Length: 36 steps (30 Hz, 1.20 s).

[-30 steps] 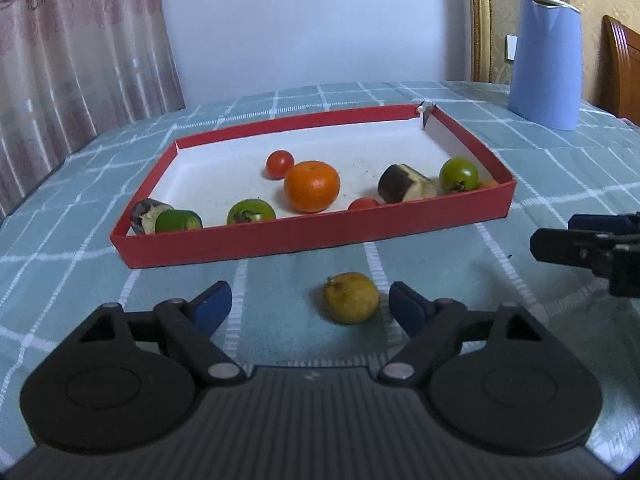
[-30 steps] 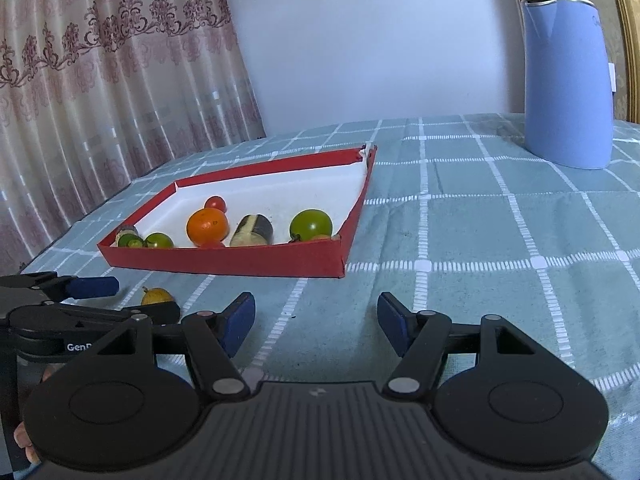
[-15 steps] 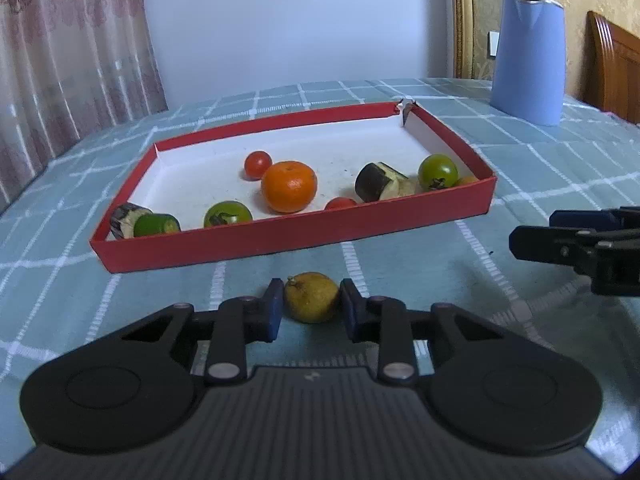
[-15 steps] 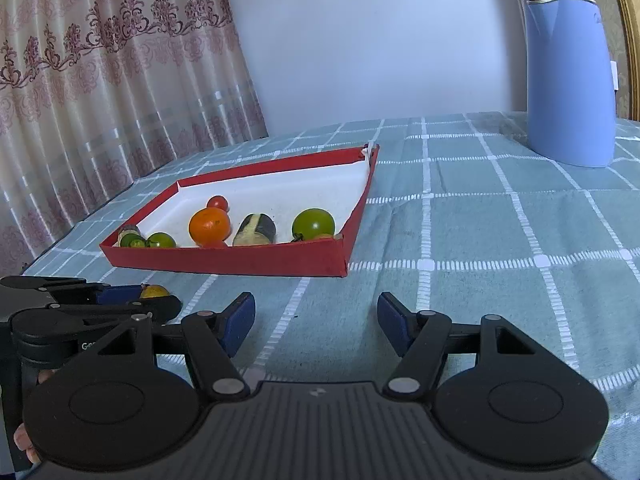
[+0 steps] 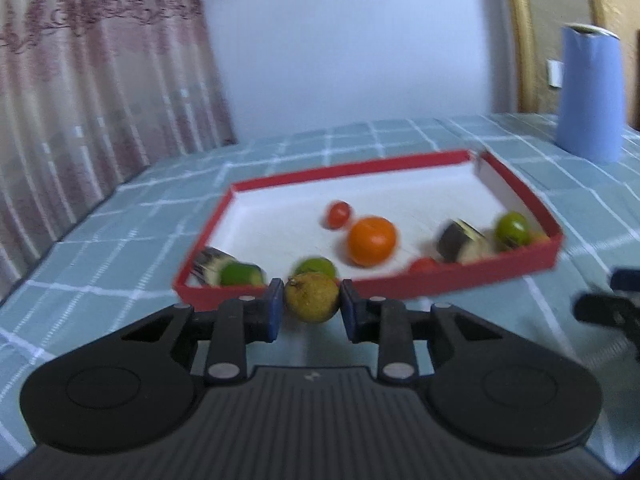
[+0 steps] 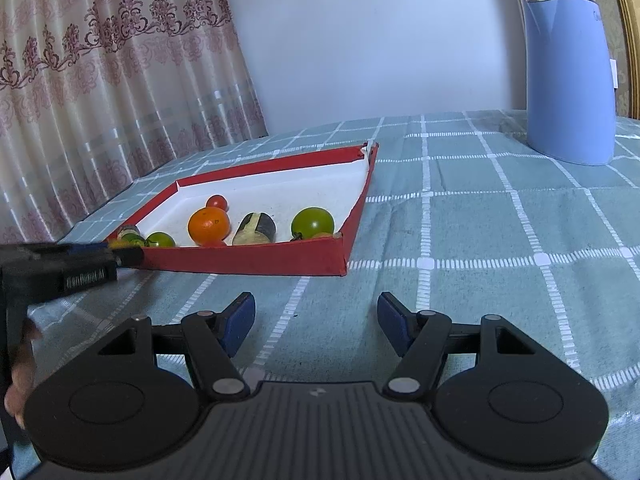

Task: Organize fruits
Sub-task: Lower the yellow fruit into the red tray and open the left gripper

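Observation:
My left gripper (image 5: 311,307) is shut on a small yellow fruit (image 5: 311,297) and holds it lifted in front of the near wall of the red tray (image 5: 460,284). In the tray lie an orange (image 5: 372,241), a small red tomato (image 5: 339,214), green tomatoes (image 5: 511,227), a green fruit (image 5: 315,268), and eggplant pieces (image 5: 460,240). My right gripper (image 6: 316,322) is open and empty over the tablecloth, right of the tray (image 6: 256,260). The left gripper (image 6: 100,254) shows at the far left of the right wrist view.
A tall blue jug (image 6: 570,76) stands on the table at the back right, also in the left wrist view (image 5: 590,92). A teal checked cloth (image 6: 500,240) covers the table. Curtains (image 6: 100,80) hang at the left.
My left gripper closed on the yellow fruit, lifted it off the cloth and moved it toward the tray. My right gripper stayed open and still.

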Each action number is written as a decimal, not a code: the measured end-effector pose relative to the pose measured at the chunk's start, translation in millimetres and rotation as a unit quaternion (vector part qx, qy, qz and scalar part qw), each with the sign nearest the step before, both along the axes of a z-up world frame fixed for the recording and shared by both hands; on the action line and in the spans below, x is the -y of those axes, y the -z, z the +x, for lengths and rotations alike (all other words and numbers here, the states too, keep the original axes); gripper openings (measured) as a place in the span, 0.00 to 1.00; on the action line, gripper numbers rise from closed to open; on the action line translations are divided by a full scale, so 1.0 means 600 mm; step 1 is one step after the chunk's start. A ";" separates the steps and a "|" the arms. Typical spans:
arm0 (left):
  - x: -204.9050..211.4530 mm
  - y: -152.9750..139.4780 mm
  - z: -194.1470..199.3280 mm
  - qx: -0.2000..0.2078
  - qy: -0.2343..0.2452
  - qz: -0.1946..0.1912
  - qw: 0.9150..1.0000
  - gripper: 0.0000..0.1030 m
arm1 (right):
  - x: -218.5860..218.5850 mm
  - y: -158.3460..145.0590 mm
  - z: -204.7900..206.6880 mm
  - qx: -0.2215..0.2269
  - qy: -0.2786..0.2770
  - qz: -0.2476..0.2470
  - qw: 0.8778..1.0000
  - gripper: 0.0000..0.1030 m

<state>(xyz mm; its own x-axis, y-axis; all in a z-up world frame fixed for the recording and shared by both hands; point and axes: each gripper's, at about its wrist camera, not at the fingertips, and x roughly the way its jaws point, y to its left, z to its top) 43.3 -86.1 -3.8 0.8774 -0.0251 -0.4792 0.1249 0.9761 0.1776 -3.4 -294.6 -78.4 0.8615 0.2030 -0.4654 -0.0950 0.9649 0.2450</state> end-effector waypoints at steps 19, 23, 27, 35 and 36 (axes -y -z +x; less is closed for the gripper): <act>0.000 -0.039 0.081 0.008 -0.024 -0.012 1.000 0.28 | 0.000 0.000 0.002 -0.004 0.000 -0.001 1.000 0.65; 0.006 -0.033 0.091 0.002 -0.018 -0.014 1.000 0.28 | -0.001 0.000 0.001 -0.001 -0.001 -0.002 1.000 0.65; 0.009 -0.028 0.102 -0.004 -0.018 -0.018 1.000 0.29 | -0.005 -0.001 -0.001 0.001 -0.005 -0.003 1.000 0.65; 0.013 -0.022 0.115 -0.006 -0.025 -0.014 1.000 0.32 | -0.005 -0.001 -0.002 0.003 -0.010 0.001 1.000 0.65; 0.013 -0.022 0.117 -0.005 -0.026 -0.014 1.000 0.33 | -0.005 -0.001 -0.002 0.004 -0.011 0.002 1.000 0.65</act>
